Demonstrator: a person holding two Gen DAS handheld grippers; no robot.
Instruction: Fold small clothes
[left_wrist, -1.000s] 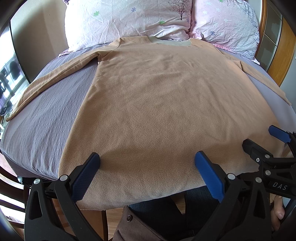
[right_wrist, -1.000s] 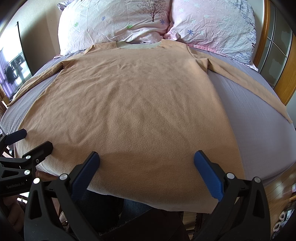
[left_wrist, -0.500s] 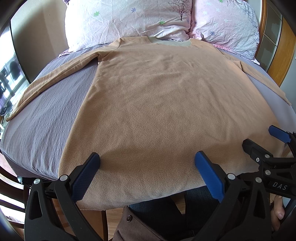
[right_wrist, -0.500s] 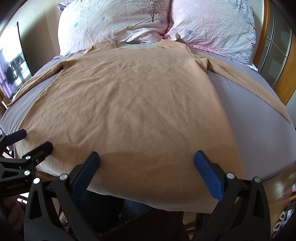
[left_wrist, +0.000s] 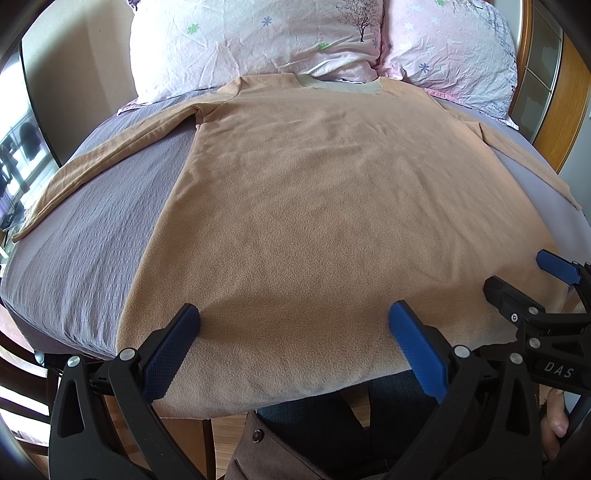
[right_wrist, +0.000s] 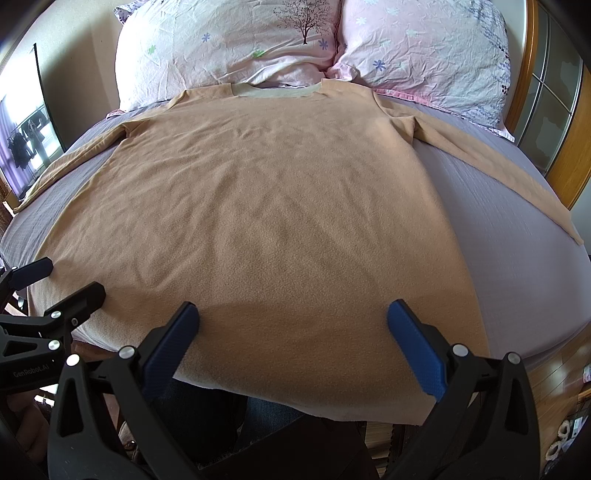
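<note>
A tan long-sleeved shirt (left_wrist: 332, 206) lies flat and spread out on a grey-purple bed (left_wrist: 81, 258), collar towards the pillows, both sleeves stretched out sideways; it also shows in the right wrist view (right_wrist: 266, 221). Its hem hangs over the near bed edge. My left gripper (left_wrist: 293, 325) is open and empty, just above the hem's left part. My right gripper (right_wrist: 293, 325) is open and empty over the hem's right part. Each gripper shows at the edge of the other's view: the right one (left_wrist: 524, 284) and the left one (right_wrist: 59, 284).
Two floral pillows (left_wrist: 258, 40) (right_wrist: 424, 48) lie at the head of the bed. A wooden headboard (right_wrist: 576, 155) stands at the right. The person's legs (left_wrist: 325, 428) are below the near bed edge. A window (right_wrist: 26, 147) is at the left.
</note>
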